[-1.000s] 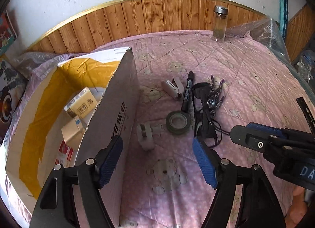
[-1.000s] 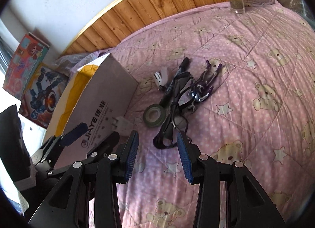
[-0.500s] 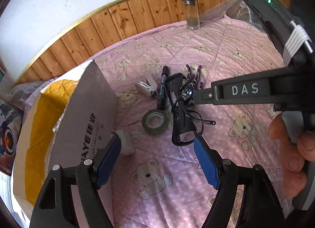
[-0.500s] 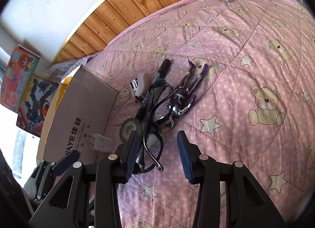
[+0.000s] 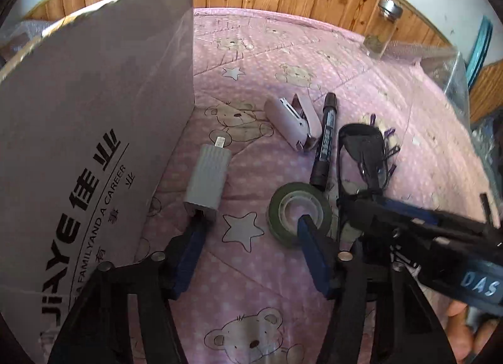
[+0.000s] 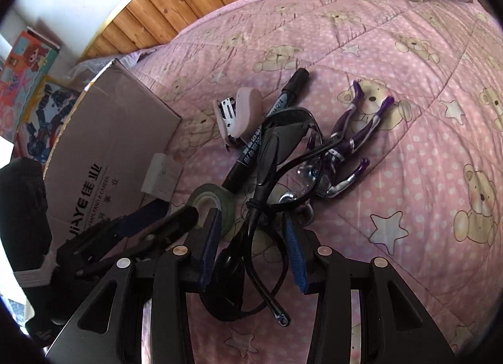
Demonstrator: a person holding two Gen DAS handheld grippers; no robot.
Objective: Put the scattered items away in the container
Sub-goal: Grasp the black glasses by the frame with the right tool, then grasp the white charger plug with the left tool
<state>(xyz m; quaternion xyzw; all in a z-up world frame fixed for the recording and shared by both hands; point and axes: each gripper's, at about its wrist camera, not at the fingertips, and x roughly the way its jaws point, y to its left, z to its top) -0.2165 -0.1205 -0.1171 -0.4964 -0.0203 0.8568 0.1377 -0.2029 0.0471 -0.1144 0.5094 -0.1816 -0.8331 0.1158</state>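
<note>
With both the left gripper [image 5: 250, 222] and right gripper [image 6: 251, 232] spread and empty, the charger [image 5: 207, 180], tape roll [image 5: 298, 210], glasses [image 6: 273, 175], marker [image 6: 267, 125], stapler [image 6: 239, 115] and purple figure [image 6: 352, 140] remain on the quilt [image 6: 408, 81] beside the cardboard box [image 5: 85, 118], so tidying appears largely undone.

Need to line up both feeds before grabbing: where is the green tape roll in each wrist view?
Left wrist: tape roll lower centre, behind the right fingertip.
Right wrist: tape roll lower left, partly hidden by the gripper.
Shared landmark: black marker just beyond it.
</note>
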